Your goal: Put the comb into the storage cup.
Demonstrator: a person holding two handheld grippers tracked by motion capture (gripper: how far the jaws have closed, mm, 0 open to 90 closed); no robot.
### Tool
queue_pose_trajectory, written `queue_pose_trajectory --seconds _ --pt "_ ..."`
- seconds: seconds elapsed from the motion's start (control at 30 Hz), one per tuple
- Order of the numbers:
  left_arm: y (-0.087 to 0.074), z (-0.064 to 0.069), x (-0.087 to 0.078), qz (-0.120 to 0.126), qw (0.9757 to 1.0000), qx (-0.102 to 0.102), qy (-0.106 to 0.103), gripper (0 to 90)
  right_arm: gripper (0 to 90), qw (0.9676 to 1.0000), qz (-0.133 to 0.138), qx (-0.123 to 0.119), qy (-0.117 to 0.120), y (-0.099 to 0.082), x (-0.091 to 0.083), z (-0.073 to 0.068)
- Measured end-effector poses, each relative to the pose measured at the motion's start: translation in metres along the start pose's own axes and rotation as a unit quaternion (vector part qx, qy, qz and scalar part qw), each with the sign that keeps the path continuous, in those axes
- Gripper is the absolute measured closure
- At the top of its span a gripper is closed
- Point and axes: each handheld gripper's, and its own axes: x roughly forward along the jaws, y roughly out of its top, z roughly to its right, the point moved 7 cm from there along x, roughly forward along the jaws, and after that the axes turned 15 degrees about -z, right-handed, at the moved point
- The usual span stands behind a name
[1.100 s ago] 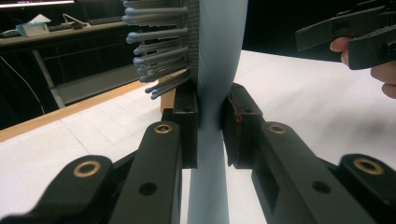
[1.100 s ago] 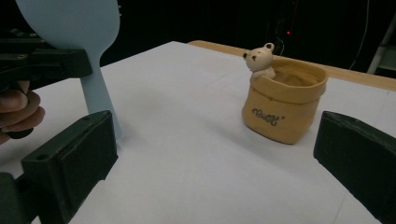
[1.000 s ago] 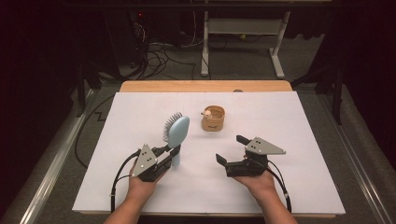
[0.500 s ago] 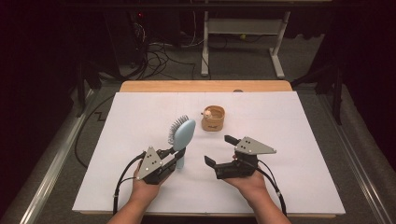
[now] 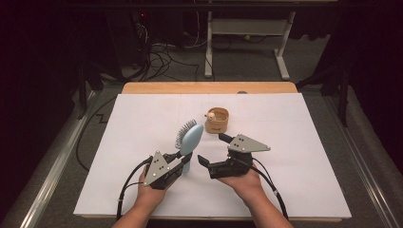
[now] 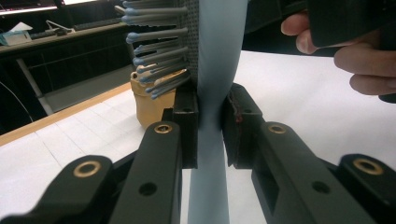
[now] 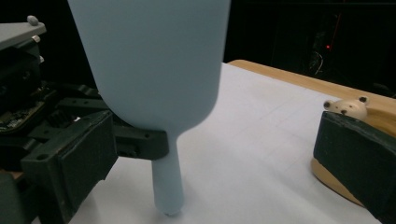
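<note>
Item: brush (image 5: 188, 140) — pale blue, held upright over the white table (image 5: 294, 142), handle end down and touching or just above the sheet, bristles facing left in the high view. Left gripper (image 5: 183, 160): clamped on the handle neck, just below the head. Right gripper (image 5: 212, 149): jaws wide apart, empty, just beside the brush on its right, the handle standing between its jaws in the right gripper view. Long axis: near vertical, slightly tilted. Cup (image 5: 217, 119) with bear figure — behind, near, apart. Nearer hand for a handover, by judgement: the right.
</note>
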Motion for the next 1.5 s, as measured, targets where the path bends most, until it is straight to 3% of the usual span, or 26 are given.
queue_pose_trajectory --seconds 0.63,1.5 --pt "0.004 0.002 0.005 -0.003 1.0000 0.003 0.008 77.5 0.1 0.9997 0.016 -0.007 0.016 0.018 0.006 -0.014" --pt "0.007 0.013 0.009 -0.006 0.9997 0.021 0.010 77.5 2.5 0.9991 0.037 0.005 0.022 0.037 0.010 -0.018"
